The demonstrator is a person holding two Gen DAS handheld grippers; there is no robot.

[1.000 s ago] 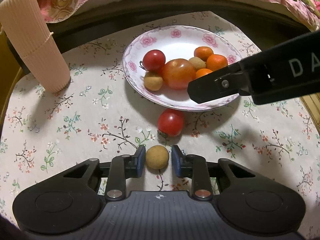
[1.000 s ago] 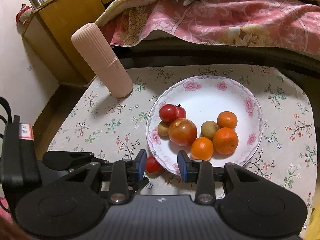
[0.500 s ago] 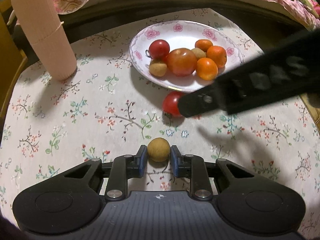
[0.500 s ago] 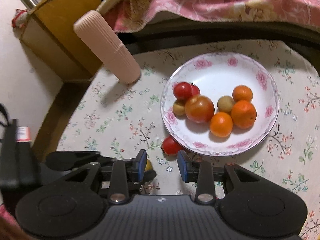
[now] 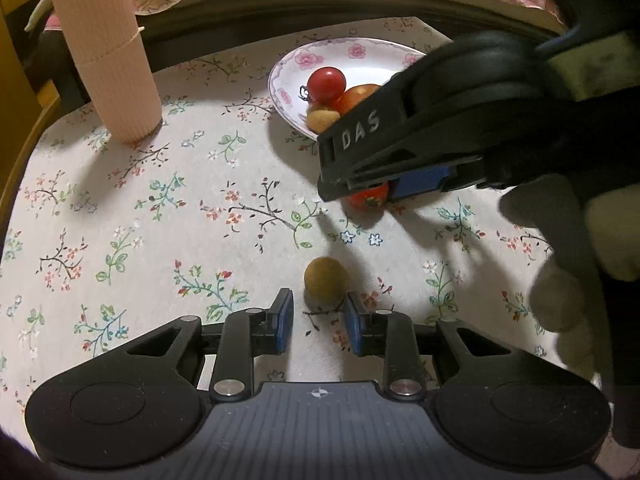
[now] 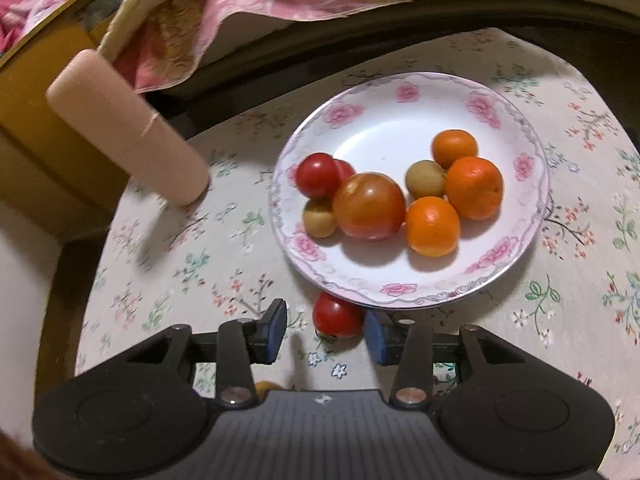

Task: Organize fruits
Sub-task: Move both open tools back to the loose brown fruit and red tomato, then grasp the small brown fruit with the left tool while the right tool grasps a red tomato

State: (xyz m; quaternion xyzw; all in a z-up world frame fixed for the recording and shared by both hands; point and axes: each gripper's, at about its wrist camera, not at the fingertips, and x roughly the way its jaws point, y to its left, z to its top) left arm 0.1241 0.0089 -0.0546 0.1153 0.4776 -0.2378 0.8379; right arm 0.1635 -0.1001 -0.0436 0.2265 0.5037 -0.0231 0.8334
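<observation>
Low in the left wrist view, the left gripper (image 5: 316,312) has just been opening; its blue pads stand apart around a small brown fruit (image 5: 326,281) on the flowered tablecloth (image 5: 160,220), gripping nothing. Right of centre, the right gripper (image 6: 323,325) has also just been widening, its jaws flanking a loose red tomato (image 6: 335,316) that lies just below the floral plate (image 6: 516,256) holding tomatoes, oranges and brown fruits.
</observation>
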